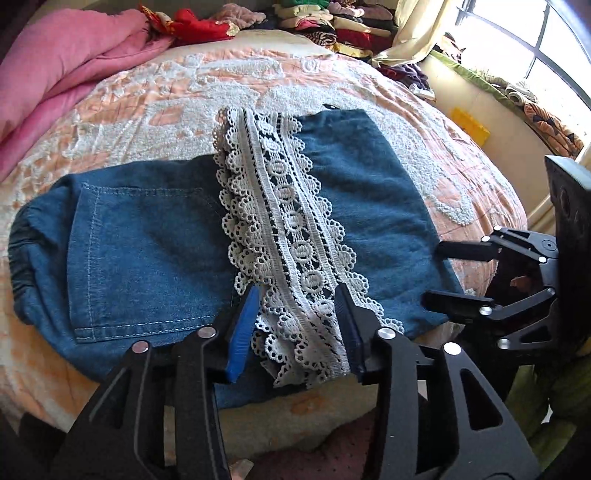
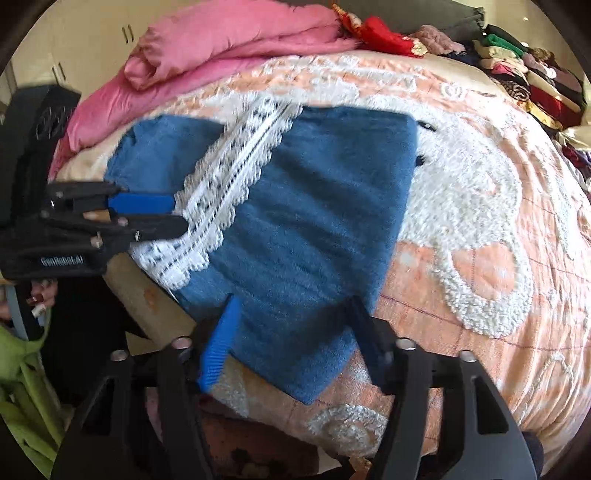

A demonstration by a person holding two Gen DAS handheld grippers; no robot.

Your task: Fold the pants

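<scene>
Blue denim pants lie folded across the bed, back pocket facing up at the left, white lace hem trim lying over the middle. My left gripper is open, its fingers on either side of the lace at the near edge. My right gripper is open over the near corner of the denim. It also shows at the right of the left wrist view. The left gripper shows at the left of the right wrist view, beside the lace.
The bed has a peach and white textured bedspread. A pink quilt is piled at the far left. Stacks of folded clothes sit at the far side. A window is at the right.
</scene>
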